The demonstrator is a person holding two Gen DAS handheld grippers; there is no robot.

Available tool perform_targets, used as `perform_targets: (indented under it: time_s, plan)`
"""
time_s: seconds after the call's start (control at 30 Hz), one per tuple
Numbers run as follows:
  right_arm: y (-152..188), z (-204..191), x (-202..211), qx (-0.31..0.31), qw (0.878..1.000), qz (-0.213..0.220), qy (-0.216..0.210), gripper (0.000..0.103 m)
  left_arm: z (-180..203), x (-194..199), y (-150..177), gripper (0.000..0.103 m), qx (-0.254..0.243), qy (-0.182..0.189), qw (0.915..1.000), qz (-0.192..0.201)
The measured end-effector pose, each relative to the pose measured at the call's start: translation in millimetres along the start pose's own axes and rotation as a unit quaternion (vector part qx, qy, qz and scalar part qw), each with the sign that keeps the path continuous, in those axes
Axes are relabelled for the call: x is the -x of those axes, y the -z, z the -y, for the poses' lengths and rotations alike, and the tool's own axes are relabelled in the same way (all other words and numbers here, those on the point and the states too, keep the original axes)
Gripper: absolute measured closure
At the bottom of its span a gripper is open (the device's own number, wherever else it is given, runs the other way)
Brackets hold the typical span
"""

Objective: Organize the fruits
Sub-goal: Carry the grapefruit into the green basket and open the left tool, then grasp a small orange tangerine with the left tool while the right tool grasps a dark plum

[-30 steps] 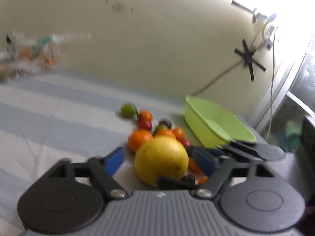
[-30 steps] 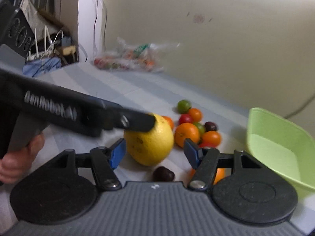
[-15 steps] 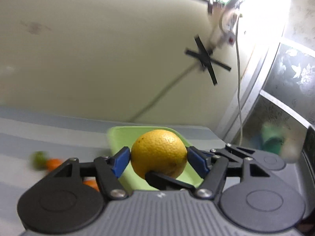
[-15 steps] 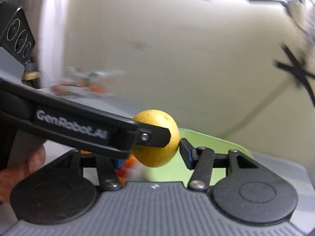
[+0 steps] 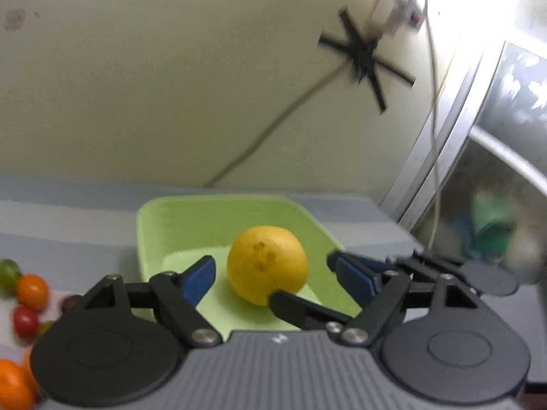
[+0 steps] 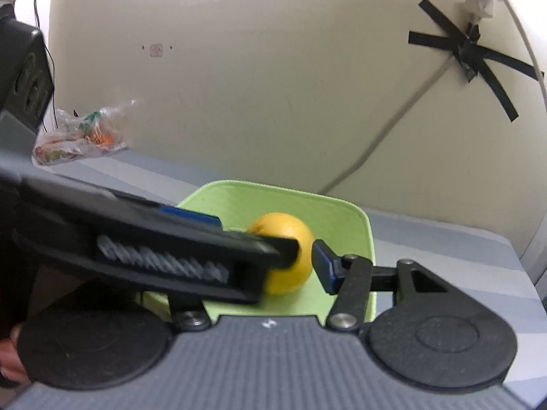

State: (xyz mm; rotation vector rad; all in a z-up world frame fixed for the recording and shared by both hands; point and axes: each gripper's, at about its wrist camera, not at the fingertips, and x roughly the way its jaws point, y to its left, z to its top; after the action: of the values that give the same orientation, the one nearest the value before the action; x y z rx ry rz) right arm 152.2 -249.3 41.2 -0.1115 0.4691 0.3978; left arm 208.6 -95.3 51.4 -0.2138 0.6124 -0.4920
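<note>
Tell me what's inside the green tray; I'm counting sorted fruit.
Only one yellow citrus shows inside the green tray. The left gripper covers the tray's near end, so anything there is unseen.

Home room: striped tablecloth (image 5: 68, 212), taped wall cable (image 5: 273, 126).

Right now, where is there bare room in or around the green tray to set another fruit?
Bare: the tray floor behind the yellow fruit, toward its far rim, and the striped table beyond it. Crowded: the small fruits left of the tray.
</note>
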Motion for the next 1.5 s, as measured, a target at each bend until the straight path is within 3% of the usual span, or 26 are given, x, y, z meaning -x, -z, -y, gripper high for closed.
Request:
perform_targets:
  time_s: [0.2,0.37,0.5,0.57,0.67,0.9,1.27,1.33,1.4,1.5]
  plan:
    - [13.3,-5.2,44.1,-0.013,0.999,0.04,-0.018,0.045,-42.4,93.0,9.7,0.023,0.014,-0.007,0.9979,0.063]
    - [43.1,-31.0,72.2,-0.02,0.998,0.038,-0.046,0.045,-82.3,151.8,53.1,0.023,0.029,-0.081,0.9934,0.076]
    - [63.9,-55.6,78.3,-0.031,0.997,0.024,-0.059,0.045,-95.6,173.2,90.2,0.023,0.026,-0.126,0.9891,0.07]
    - [71.3,-65.8,80.3,-0.048,0.997,0.021,-0.065,0.045,-95.7,176.9,104.8,0.023,0.016,-0.144,0.9872,0.066]
    - [80.5,-83.3,85.1,-0.048,0.997,0.032,-0.045,0.045,-92.0,178.1,120.0,0.023,0.015,-0.14,0.988,0.063]
    - [87.8,-92.3,84.9,-0.058,0.997,0.035,-0.019,0.045,-62.7,174.2,133.5,0.022,-0.069,-0.153,0.9831,0.072]
    - [93.0,-86.3,74.8,-0.088,0.996,0.001,-0.008,0.045,-62.5,173.5,133.9,0.024,-0.068,-0.155,0.9832,0.07]
    - [93.0,-86.3,73.0,-0.088,0.996,-0.005,-0.011,0.045,-59.9,173.2,134.4,0.026,-0.075,-0.155,0.9826,0.07]
    - [92.8,-85.3,72.1,-0.091,0.996,-0.009,-0.015,0.045,-54.6,170.9,134.2,0.037,-0.093,-0.147,0.9825,0.067]
    - [92.6,-83.8,70.5,-0.095,0.995,-0.013,-0.019,0.045,-37.5,162.4,133.4,0.042,-0.135,-0.127,0.9805,0.066]
